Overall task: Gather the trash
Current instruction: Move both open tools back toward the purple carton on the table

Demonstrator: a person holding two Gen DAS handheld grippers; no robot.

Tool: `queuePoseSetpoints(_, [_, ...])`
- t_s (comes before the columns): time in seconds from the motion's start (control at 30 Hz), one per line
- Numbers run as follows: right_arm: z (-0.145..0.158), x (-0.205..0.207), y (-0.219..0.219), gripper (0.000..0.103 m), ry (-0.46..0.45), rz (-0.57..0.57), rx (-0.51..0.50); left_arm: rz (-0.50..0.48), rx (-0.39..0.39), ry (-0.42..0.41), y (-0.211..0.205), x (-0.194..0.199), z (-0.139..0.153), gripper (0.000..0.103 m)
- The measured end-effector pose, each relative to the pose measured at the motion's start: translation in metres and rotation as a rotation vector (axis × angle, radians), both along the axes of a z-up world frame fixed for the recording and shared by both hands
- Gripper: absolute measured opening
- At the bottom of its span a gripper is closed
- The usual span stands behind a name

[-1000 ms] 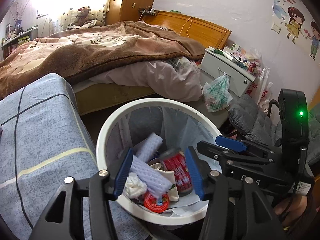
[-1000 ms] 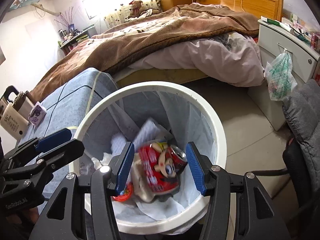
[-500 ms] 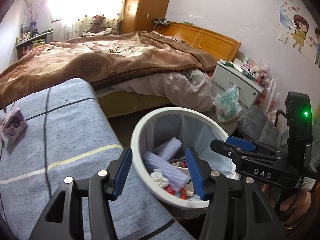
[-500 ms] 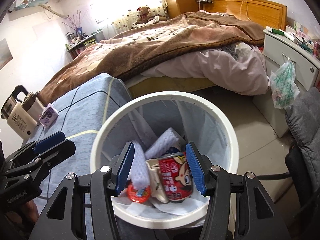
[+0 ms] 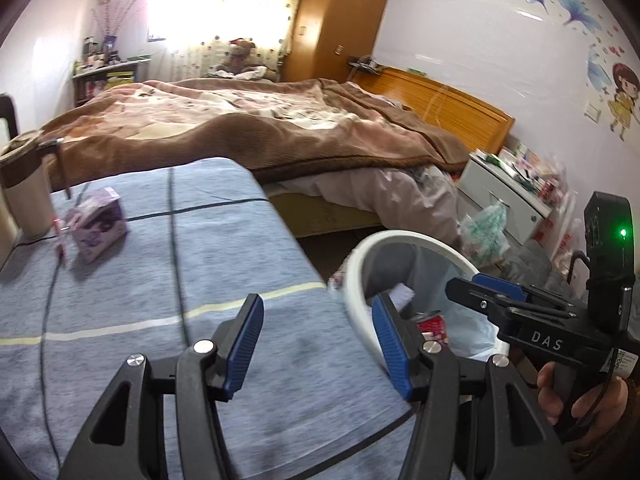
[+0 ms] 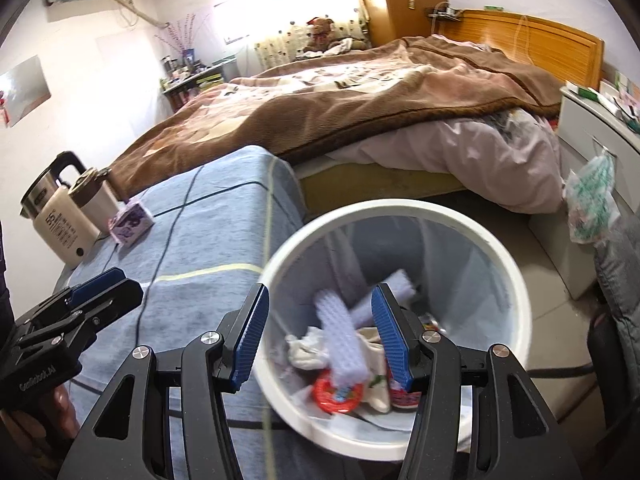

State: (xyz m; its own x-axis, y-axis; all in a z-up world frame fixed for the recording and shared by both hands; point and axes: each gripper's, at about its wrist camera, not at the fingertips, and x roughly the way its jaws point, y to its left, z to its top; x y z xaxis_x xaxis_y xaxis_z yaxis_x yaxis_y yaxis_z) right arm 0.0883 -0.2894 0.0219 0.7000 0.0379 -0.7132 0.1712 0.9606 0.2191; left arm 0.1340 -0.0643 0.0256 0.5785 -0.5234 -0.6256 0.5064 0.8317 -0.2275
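Standing at the far left on the blue cloth, a kettle and a mug are being seen beside a purple box. The left gripper is being held over the cloth with its blue pads spread and nothing between them. The bin is being shown just beside the cloth's right edge, with foam sleeves, tissue, a red lid and a can lying inside. The right gripper is being held above the bin, pads spread, empty.
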Motion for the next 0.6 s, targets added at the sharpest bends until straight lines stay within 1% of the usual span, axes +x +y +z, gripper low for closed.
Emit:
queuePoseSetpoints(0.3, [0.006, 0.021, 0.042, 0.054, -0.016, 0.072, -0.001, 0.117, -0.015, -0.010, 0.062, 0.013, 0.002, 0.059])
queuePoseSetpoints(0.6, [0.008, 0.052, 0.095, 0.054, -0.021, 0.181, -0.010, 0.217, -0.014, -0.028, 0.121, 0.027, 0.004, 0.059])
